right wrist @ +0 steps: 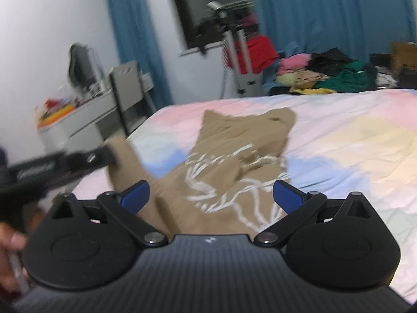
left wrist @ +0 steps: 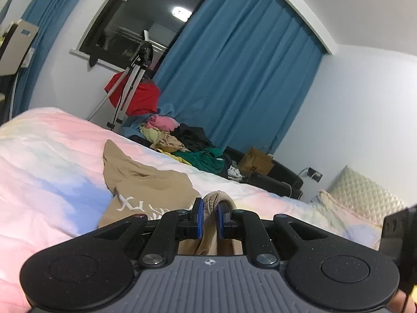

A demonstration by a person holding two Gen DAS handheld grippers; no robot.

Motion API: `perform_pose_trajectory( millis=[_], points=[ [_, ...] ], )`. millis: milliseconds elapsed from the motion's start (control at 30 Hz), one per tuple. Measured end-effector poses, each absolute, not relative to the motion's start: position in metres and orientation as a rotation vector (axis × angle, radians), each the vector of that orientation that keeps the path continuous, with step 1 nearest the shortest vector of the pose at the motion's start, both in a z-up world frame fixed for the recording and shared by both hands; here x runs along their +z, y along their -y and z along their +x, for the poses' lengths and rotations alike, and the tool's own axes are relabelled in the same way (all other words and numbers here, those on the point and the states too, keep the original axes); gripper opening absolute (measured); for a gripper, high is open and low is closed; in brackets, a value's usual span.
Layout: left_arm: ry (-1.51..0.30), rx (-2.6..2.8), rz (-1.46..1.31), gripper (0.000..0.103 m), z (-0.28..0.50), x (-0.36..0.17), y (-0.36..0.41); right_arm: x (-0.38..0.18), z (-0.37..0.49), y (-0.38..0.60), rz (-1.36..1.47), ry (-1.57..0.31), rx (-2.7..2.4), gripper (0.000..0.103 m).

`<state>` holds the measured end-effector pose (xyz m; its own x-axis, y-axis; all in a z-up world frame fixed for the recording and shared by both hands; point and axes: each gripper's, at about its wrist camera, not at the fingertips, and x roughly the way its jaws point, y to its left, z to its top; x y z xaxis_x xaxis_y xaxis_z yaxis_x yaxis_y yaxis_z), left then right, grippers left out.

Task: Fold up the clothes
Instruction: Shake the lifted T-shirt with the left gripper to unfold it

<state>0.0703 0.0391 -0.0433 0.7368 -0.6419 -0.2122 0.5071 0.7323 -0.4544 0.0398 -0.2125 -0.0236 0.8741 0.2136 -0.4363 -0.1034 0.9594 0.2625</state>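
A tan shirt (right wrist: 234,161) with a white line print lies rumpled on the pastel bed cover (right wrist: 351,140). In the left wrist view the same tan shirt (left wrist: 146,180) stretches away from me. My left gripper (left wrist: 208,216) is shut on its ribbed edge, which bulges up between the blue pads. From the right wrist view, the left gripper (right wrist: 104,156) appears blurred at the left, lifting a strip of the shirt. My right gripper (right wrist: 211,198) is open above the shirt's near part, nothing between its fingers.
A heap of coloured clothes (left wrist: 182,140) lies past the bed's far edge, below blue curtains (left wrist: 234,65). A tripod (left wrist: 130,86) with a red cloth stands by the window. A desk (right wrist: 86,114) with clutter is to the left. A quilted headboard (left wrist: 365,195) is at right.
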Motion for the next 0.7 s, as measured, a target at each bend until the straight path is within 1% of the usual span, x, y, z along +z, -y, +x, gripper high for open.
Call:
perform_pose_trajectory(
  millis=[67, 200, 433, 567, 700],
  points=[
    [-0.37, -0.648, -0.381, 0.012, 0.07, -0.041, -0.038, -0.022, 0.035, 0.203, 0.202, -0.496, 0.195, 0.103],
    [-0.357, -0.664, -0.36, 0.012, 0.066, -0.038, -0.034, -0.04, 0.008, 0.204, 0.236, -0.551, 0.138, 0.103],
    [-0.333, -0.676, -0.343, 0.012, 0.059, -0.035, -0.031, -0.021, 0.021, 0.171, 0.132, -0.537, 0.123, 0.103],
    [-0.317, -0.651, -0.358, 0.012, 0.057, -0.035, -0.033, -0.026, 0.057, 0.151, 0.082, -0.523, -0.015, 0.103],
    [-0.281, -0.614, -0.371, 0.01, 0.054, -0.034, -0.037, -0.029, 0.065, 0.167, 0.079, -0.558, -0.065, 0.103]
  ],
)
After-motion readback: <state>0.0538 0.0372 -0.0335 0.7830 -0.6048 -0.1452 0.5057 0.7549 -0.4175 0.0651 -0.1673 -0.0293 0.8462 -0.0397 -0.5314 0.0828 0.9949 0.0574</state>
